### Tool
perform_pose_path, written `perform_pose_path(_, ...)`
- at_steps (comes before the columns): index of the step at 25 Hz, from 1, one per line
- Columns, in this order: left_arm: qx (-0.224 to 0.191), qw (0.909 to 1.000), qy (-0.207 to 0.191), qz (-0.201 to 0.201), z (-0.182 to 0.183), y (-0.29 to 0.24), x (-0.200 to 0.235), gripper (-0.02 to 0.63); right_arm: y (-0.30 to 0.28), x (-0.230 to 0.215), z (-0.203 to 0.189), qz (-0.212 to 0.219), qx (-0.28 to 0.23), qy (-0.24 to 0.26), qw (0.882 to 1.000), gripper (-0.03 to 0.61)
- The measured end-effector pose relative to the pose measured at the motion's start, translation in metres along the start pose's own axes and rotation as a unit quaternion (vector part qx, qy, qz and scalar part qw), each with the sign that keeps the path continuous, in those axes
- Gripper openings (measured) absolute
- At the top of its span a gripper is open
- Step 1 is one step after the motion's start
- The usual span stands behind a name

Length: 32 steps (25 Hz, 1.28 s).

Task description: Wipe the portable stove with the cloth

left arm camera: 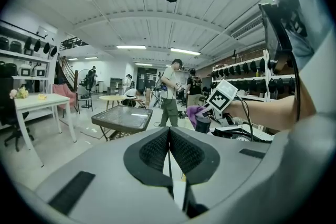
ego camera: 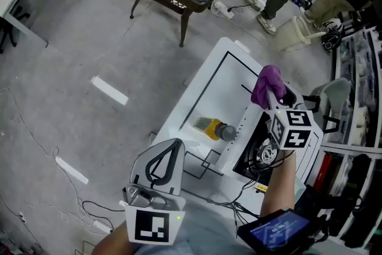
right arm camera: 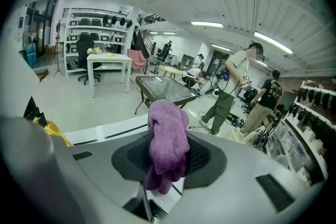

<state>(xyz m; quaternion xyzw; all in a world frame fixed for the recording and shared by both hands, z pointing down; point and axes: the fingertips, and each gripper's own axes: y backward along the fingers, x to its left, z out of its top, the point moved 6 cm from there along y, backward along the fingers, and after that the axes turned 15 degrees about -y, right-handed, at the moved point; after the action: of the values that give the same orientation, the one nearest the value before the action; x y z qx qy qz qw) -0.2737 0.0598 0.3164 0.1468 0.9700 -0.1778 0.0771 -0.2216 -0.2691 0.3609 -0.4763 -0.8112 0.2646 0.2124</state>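
Two grippers worked apart: the right gripper [ego camera: 273,94] clenched its fingers on the purple cloth [ego camera: 267,82], poised over the portable stove [ego camera: 258,151] at the worktop's [ego camera: 221,68] four o'clock, seemingly ready to wipe. The left gripper [ego camera: 162,159], at seven o'clock, had its fingers closed on nothing.

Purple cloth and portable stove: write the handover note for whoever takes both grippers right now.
Left gripper: jaws shut, nothing between them, held clear of the table's near side.
Right gripper: shut on the purple cloth, which is bunched up and raised in the air.
Portable stove: on the white table, under the right gripper, its burner showing. A yellow item lies beside it.
Done: the cloth is in the gripper.
Left: the cloth is not on the stove. Lower it and wipe the stove. Whether any wiping has been done cannot be told.
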Motion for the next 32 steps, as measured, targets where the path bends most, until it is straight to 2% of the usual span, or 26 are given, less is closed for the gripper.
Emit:
perform_pose_path(6, 0.006, 0.9999, 0.002, -0.011, -0.012, -0.004, 0.001, 0.02, -0.003, -0.009, -0.015, -0.036, -0.002, 0.013, 0.999, 0.15)
perform_pose_path(13, 0.012, 0.9991, 0.005, -0.041, -0.025, -0.014, -0.002, 0.019, -0.011, 0.004, -0.056, -0.02, 0.054, 0.004, 0.998, 0.15)
perform_pose_path(23, -0.002, 0.9967, -0.013, -0.08, -0.025, -0.018, -0.013, 0.019, 0.013, 0.02, -0.073, -0.009, 0.055, -0.008, 0.998, 0.15)
perform_pose_path(32, 0.0, 0.9959, -0.021, -0.088, -0.023, -0.006, -0.039, 0.02, 0.037, 0.037, -0.089, 0.017, 0.045, -0.014, 0.999, 0.15)
